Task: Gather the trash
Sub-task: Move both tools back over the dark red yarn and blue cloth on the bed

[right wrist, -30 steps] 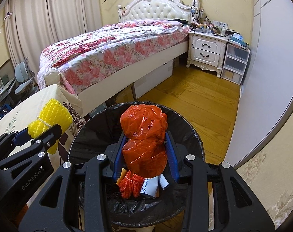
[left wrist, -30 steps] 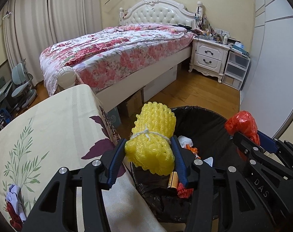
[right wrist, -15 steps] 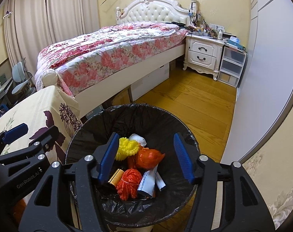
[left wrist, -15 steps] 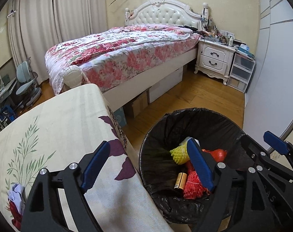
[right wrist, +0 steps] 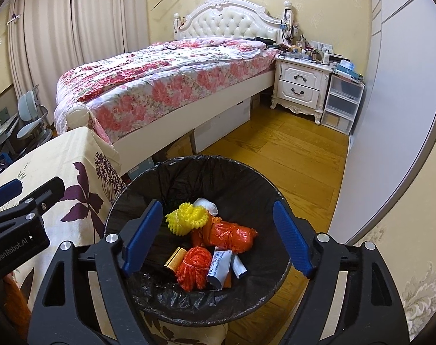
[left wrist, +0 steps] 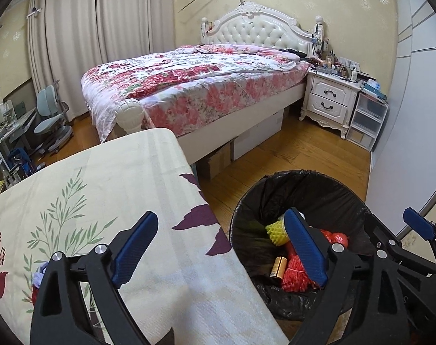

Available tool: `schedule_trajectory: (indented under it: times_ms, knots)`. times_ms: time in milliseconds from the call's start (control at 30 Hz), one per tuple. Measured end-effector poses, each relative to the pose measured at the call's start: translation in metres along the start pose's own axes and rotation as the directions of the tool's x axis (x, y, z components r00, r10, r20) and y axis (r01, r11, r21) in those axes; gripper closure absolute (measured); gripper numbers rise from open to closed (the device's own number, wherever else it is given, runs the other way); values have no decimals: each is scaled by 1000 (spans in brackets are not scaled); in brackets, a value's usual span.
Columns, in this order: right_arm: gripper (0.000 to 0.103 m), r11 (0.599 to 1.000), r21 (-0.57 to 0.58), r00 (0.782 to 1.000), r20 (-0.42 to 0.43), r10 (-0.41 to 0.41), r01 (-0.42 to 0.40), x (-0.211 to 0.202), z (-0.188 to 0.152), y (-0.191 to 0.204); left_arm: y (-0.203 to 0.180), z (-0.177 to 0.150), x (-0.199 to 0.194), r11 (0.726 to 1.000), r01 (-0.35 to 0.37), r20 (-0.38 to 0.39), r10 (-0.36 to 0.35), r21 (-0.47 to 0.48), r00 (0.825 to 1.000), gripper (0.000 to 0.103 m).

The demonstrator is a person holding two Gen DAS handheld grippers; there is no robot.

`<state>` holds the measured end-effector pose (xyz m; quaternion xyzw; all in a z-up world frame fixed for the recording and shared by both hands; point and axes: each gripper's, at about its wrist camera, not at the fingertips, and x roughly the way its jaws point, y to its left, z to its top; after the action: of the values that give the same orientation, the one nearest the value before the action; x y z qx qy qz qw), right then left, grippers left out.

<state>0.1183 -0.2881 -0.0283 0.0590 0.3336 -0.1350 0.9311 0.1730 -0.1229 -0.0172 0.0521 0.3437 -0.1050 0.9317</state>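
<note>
Change: both bundles have dropped out of the jaws and now lie in the bin.
Left gripper point(left wrist: 222, 247): jaws spreading wide, nothing between them, over the table edge and bin rim.
Right gripper point(right wrist: 218, 238): jaws spreading, empty, above the bin.
Yellow foam net point(right wrist: 186, 218): inside the bin, touching the orange bag point(right wrist: 229, 234).
Bin point(right wrist: 149, 184): black-lined, just beside the floral tablecloth point(left wrist: 103, 189).

Lined bin point(right wrist: 189, 172) on wooden floor point(right wrist: 290, 155)
</note>
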Motion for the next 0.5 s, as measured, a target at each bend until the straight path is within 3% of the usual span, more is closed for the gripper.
schedule_trajectory:
  times_ms: [500]
  knots:
    - [23,998,-42,998,-6,56,-56,-29,-15,30,38,-22,-42,997,-60,14,61,-52,998,13]
